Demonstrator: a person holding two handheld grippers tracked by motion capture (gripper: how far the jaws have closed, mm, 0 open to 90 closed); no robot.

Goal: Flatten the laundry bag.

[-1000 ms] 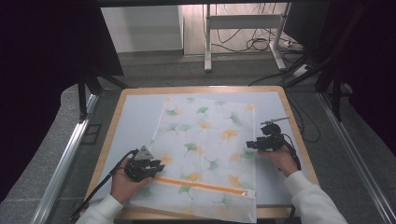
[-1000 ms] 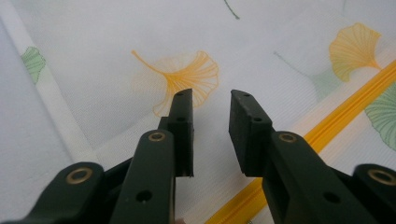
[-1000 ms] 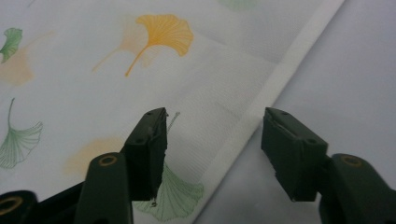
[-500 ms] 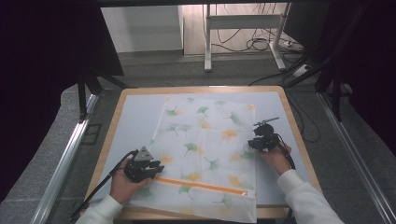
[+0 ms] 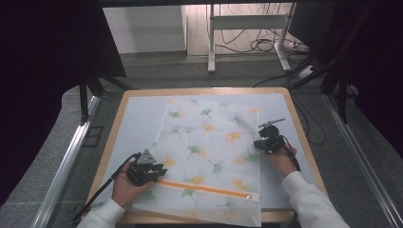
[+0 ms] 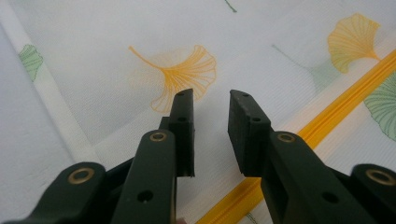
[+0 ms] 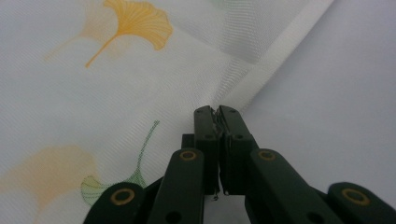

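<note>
A thin white bag (image 5: 209, 156) with yellow and green leaf prints lies flat on the table (image 5: 142, 114), between the two tongs and under both of them. An orange zipper (image 5: 204, 188) runs across its near end, just to the right of the left gripper (image 5: 151, 171).

The right gripper (image 5: 264, 141) stands at the right edge of the bag. Its jaws have just been closing and now they are pressed together on that edge, with a fold of the fabric pinched between them.

The left gripper rests over the left part of the bag. Its jaws stand a little apart with nothing between them; the fabric lies below the tips.
</note>
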